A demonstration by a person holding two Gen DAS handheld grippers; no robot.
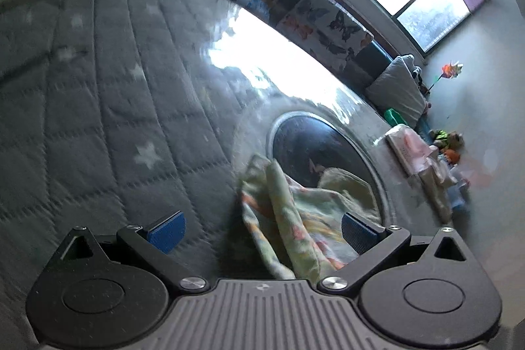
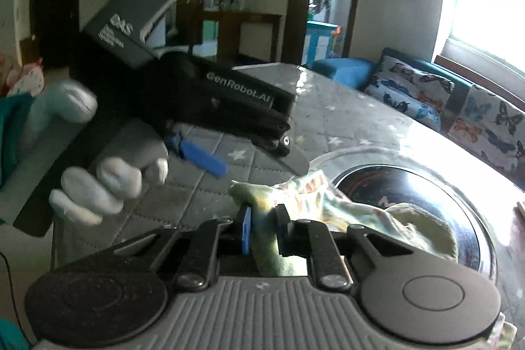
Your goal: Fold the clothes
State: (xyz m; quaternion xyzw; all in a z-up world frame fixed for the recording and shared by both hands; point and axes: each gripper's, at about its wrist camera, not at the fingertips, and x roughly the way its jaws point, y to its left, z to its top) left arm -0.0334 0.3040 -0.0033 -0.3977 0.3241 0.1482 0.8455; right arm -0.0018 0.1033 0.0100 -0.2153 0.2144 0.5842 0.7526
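Your left gripper (image 1: pixel 261 233): black linkage arms, silver pivot screws, ribbed grey centre plate with small logo, round black discs either side, blue textured pads (image 1: pixel 167 232) on fingers. Your right gripper (image 2: pixel 262 227): same build, black links, silver screws, ribbed grey plate, blue pad on one finger. Seen from right wrist view, left unit's body is black, white "GenRobot.AI" lettering along side, grey block on top with white print, partly blurred. Your left hand (image 2: pixel 98 173) wears light grey glove; teal sleeve at frame edge.
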